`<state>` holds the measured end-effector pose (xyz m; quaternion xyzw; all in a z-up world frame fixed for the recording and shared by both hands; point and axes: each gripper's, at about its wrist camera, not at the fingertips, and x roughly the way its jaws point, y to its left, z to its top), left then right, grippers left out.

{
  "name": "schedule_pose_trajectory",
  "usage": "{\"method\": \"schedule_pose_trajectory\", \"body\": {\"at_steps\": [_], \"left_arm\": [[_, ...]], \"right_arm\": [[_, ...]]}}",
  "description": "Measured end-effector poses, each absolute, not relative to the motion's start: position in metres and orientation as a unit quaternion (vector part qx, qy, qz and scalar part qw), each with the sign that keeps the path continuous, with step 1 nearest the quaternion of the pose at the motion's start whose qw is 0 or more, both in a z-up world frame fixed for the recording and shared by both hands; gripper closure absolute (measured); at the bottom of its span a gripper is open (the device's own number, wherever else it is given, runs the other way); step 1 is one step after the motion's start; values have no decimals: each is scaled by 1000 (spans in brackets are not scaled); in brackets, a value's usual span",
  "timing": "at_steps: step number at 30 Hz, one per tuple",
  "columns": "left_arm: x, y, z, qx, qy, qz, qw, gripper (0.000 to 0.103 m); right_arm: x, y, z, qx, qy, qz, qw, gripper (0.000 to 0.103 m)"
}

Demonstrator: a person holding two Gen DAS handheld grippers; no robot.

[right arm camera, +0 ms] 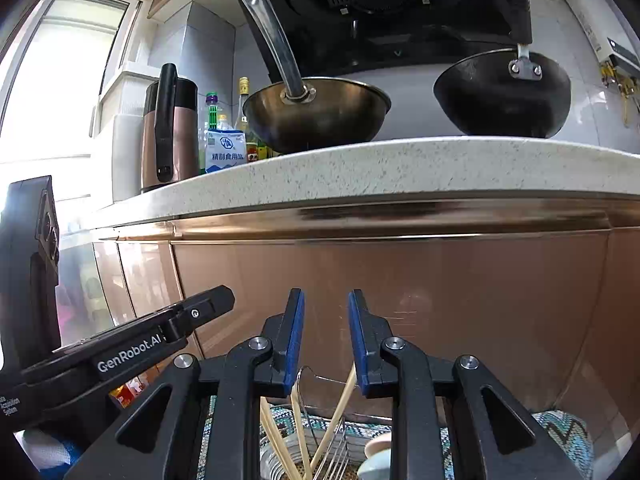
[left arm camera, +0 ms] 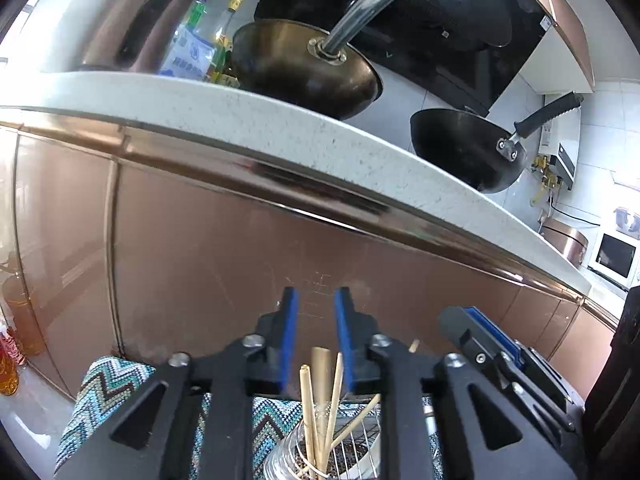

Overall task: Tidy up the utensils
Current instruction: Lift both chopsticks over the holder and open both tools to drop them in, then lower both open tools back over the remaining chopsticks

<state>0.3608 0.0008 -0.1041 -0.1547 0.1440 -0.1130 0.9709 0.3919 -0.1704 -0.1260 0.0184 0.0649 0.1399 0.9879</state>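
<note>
Several bamboo chopsticks and a flat wooden utensil stand upright in a clear ribbed jar below my left gripper, which is open and empty above them. In the right wrist view the chopsticks stand beside a metal fork, a wire handle and a pale ceramic piece. My right gripper is open and empty above them. Each gripper shows in the other's view: the right one and the left one.
A copper-coloured cabinet front stands close ahead under a speckled white counter edge. Two woks, a kettle, bottles and a salt bag sit on the counter. A zigzag-patterned cloth lies under the jar and a wire rack.
</note>
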Motion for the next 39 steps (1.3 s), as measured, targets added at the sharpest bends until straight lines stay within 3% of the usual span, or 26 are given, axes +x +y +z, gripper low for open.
{"method": "schedule_pose_trajectory", "body": {"at_steps": [23,26,33,39], "left_arm": [[211,56,-23,-93,131,-90,983,79],[193,62,-16,-79,139,-89,983,69],[186,74,-35,-52,246,-120,960,68],[212,81,-85,-43,357,-151,921,68]], "right_arm": [[233,-165,-55,-5,64,122,991,79],[217,-163,-49,2,80,133,988,79],[219,-155,-65,34,192,193,962,79],[243,-139,-119,41,308,214,926,79]]}}
